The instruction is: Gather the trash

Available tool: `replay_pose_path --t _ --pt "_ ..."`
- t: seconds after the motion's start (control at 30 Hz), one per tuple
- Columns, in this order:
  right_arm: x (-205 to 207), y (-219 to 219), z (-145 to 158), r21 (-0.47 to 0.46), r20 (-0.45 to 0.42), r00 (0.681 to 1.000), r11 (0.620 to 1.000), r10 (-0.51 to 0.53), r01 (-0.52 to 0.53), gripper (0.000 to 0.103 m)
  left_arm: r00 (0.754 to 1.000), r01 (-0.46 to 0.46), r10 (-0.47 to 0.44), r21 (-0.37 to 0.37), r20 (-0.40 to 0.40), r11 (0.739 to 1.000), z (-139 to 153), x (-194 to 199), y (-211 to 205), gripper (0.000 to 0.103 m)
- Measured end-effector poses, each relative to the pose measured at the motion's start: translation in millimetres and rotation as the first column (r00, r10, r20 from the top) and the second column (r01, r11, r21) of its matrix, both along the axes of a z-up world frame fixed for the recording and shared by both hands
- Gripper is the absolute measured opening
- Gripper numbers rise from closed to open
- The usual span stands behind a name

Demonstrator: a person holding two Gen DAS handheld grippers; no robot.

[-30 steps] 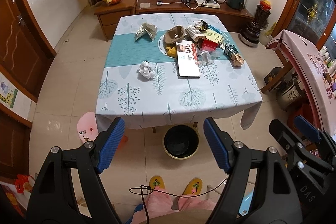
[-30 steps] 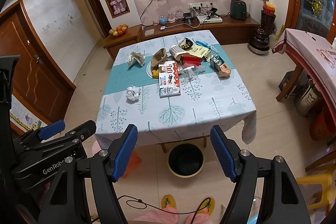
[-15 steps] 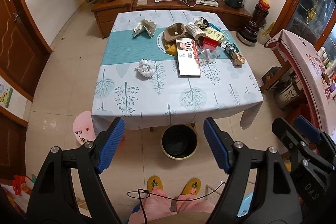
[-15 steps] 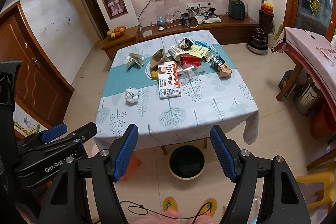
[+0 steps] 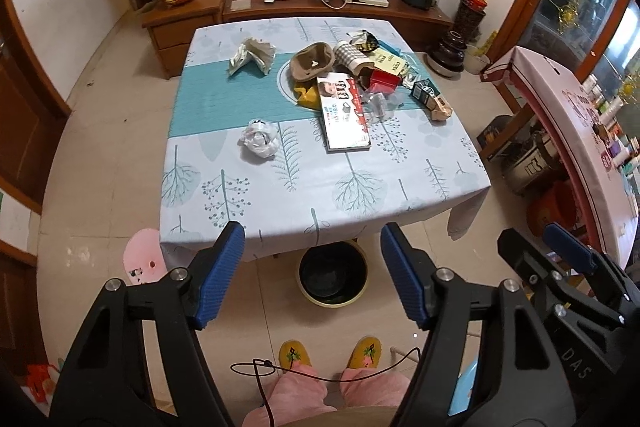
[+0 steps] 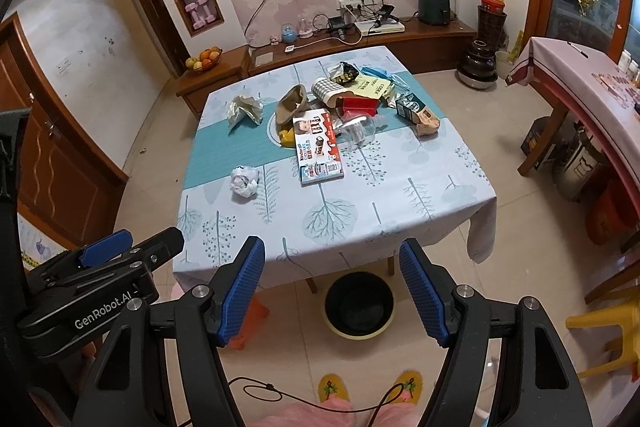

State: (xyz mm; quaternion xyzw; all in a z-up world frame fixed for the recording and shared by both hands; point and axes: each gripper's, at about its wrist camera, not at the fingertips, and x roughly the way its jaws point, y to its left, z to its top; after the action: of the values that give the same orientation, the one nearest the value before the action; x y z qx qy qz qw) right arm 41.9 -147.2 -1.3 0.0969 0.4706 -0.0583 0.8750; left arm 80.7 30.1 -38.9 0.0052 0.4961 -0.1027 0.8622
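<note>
Trash lies on table (image 5: 280,187) with tree-pattern cloth: crumpled white wrapper (image 5: 259,143) alone near left side, chocolate box (image 5: 343,111) in middle, pile of packets (image 5: 372,61) and carton (image 5: 434,99) behind and right of it. Black bin (image 5: 333,277) stands on floor under near table edge. Left gripper (image 5: 313,277) hangs before table, fingers apart, holding nothing. Right gripper (image 6: 333,293) same, fingers wide apart, above bin (image 6: 359,305).
</note>
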Motion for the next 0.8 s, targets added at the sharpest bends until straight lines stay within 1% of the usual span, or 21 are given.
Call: replay_pose_path --t 0.13,0.23,0.33,0.47,0.57,0.63,0.7,0.8 --pt "4 2 0 -0.004 0.004 1.000 1.000 -0.004 0.004 0.071 1.000 0.021 -0.021 -0.004 -0.015 1.000 0 8 -1 0.068" --pt "9 0 3 -0.009 0.011 1.000 1.000 -0.007 0.008 0.071 0.999 0.027 -0.027 0.007 -0.027 1.000 -2 14 -6 0.068" --pt "17 -7 2 -0.003 0.006 1.000 1.000 0.001 -0.001 0.071 0.999 0.031 -0.030 0.014 -0.037 0.999 -6 23 -16 0.068" --pt "40 -30 -6 0.033 -0.001 1.000 0.999 0.022 -0.022 0.071 0.999 0.013 -0.012 0.010 -0.042 1.000 -10 39 -33 0.068" --pt "67 -52 -16 0.055 -0.007 0.998 0.997 0.063 -0.063 0.071 0.998 -0.036 0.037 0.016 -0.042 0.999 -16 58 -50 0.068" --pt "90 -69 -25 0.068 -0.019 0.994 0.992 0.106 -0.104 0.071 0.994 -0.093 0.094 0.011 -0.048 0.996 -22 76 -63 0.068" --pt "115 -90 -33 0.083 -0.036 0.988 0.985 0.153 -0.149 0.071 0.986 -0.153 0.153 0.010 -0.070 0.988 -33 95 -77 0.068" --pt "155 -127 -49 0.096 -0.050 0.978 0.976 0.202 -0.197 0.071 0.971 -0.210 0.213 0.039 -0.105 0.977 -55 123 -102 0.068"
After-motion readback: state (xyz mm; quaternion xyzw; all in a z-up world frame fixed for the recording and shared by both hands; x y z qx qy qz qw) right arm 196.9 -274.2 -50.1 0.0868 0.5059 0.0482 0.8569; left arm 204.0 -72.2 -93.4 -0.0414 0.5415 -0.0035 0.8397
